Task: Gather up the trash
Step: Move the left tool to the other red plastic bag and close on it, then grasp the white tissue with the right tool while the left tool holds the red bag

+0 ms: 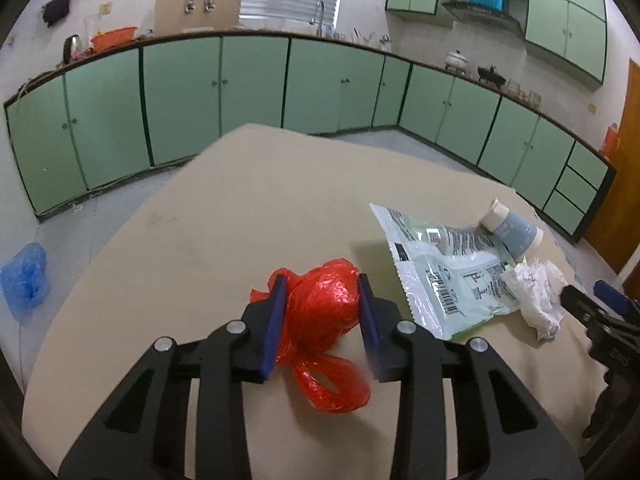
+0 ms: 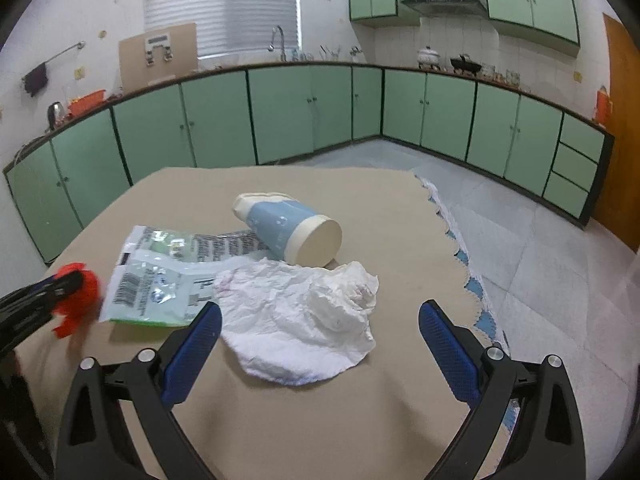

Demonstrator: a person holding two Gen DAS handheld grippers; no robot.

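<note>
- Trash on table (image 2: 400, 208): red bag (image 1: 320, 304) pinched between left gripper (image 1: 322, 314) pads.
- Right gripper (image 2: 320, 344) fingers wide apart, astride crumpled tissue (image 2: 304, 320).
- Cup (image 2: 292, 228), wrapper (image 2: 160, 280) beyond.

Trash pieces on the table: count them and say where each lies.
4. Red plastic bag between the left gripper fingers; foil pouch beside it; paper cup tipped over behind; crumpled tissue before the right gripper. None looks hidden.

green cabinets (image 2: 280, 116), blinded window (image 2: 222, 8), tiled floor (image 2: 540, 248)
</note>
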